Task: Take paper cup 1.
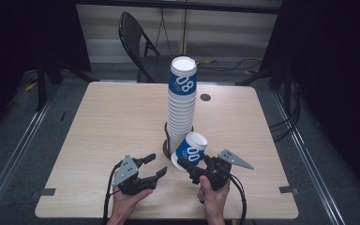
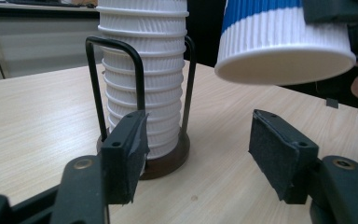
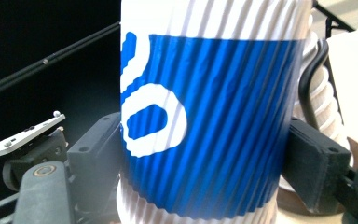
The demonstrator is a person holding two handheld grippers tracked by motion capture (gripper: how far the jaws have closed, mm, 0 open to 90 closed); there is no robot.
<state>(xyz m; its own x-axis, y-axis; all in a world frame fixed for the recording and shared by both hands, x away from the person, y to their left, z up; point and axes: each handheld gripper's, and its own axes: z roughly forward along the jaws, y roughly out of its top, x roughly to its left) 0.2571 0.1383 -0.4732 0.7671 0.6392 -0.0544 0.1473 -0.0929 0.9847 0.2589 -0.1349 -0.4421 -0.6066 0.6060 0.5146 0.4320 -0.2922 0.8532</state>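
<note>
Dark curtained room; a folding chair (image 1: 138, 44) stands behind a light wood desk (image 1: 117, 122).

On the desk, toward its middle, a tall stack of ribbed white paper cups (image 1: 181, 112) sits in a black wire holder (image 2: 116, 79) on a round dark base (image 2: 168, 161). The topmost cup of the stack carries a blue band with white figures.

Right claw (image 1: 187, 167): clamped on a single paper cup (image 1: 191, 151) of the same blue-and-white kind. In the right gripper view both black pads press the ribbed blue wall of the cup (image 3: 205, 116) from either side. In the high view the cup is tilted, rim toward the stack, just beside the holder's base, at the near right of the stack. In the left gripper view the cup (image 2: 279, 46) hangs above the desk, its round end clear of the wood.

Left claw (image 1: 151, 168): jaws apart with nothing between the pads. It points toward the holder from the near left. It sits low over the desk, and the holder and stack are seen past its left pad (image 2: 126, 154). Left and right claws are near each other but apart.

Both hands enter from the near edge of the desk.
</note>
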